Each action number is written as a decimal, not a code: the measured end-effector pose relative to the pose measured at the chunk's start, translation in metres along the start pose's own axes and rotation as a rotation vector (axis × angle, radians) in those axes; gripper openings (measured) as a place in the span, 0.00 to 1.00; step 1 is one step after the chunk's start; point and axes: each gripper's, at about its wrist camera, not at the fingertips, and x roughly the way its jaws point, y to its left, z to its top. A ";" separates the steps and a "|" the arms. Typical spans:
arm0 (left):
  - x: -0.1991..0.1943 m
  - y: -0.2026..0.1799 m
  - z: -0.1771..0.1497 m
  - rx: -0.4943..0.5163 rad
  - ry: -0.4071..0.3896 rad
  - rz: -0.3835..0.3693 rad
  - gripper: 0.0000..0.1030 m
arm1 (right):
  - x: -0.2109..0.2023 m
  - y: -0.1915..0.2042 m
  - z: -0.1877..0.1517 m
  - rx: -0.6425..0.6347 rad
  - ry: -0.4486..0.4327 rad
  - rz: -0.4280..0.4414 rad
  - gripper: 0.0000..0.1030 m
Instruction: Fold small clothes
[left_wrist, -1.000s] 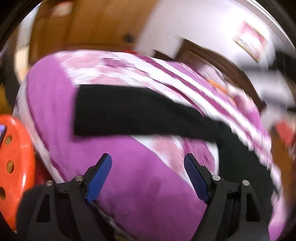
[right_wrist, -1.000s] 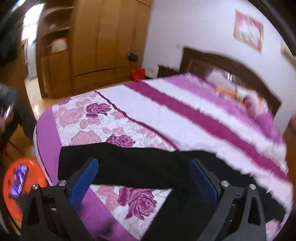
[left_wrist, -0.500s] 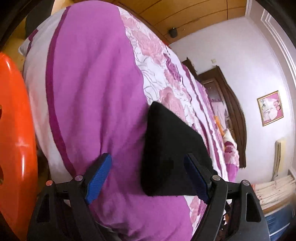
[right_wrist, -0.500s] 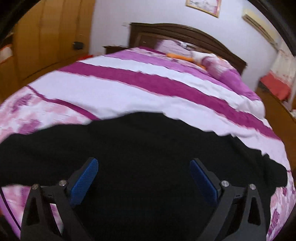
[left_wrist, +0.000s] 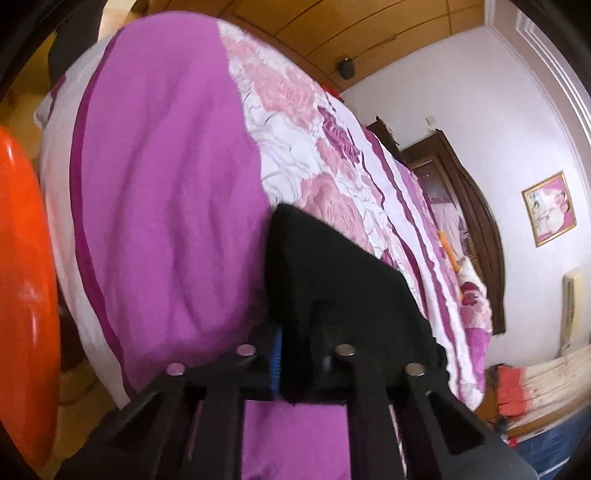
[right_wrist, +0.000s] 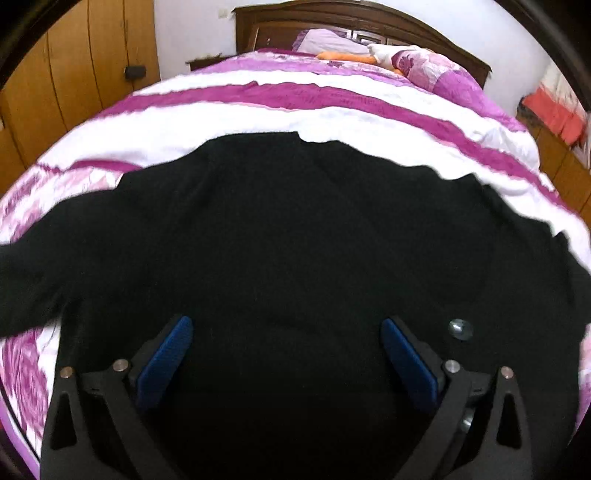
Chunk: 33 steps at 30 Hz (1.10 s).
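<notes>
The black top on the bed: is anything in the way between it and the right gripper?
Nothing visible is. The right gripper is open, its blue fingers right over the black top spread on the bed, with only bare cloth between them.

A home bedroom: quilted bed (right_wrist: 332, 110), dark headboard (right_wrist: 369, 14), wooden wardrobe (right_wrist: 74, 74), framed picture (left_wrist: 549, 208)

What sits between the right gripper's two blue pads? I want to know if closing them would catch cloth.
In the right wrist view, only the black knit garment lies between the open right gripper pads, spread on the purple-and-white quilt.
</notes>
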 end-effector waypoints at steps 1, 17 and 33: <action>-0.001 -0.005 0.001 0.034 -0.011 0.012 0.02 | -0.010 -0.002 -0.004 -0.020 -0.036 -0.029 1.00; 0.022 -0.135 -0.057 0.597 -0.092 -0.017 0.00 | 0.004 -0.026 -0.029 -0.025 -0.137 -0.093 1.00; 0.091 -0.215 -0.133 0.658 0.185 -0.432 0.00 | 0.009 -0.030 -0.028 0.001 -0.124 -0.074 1.00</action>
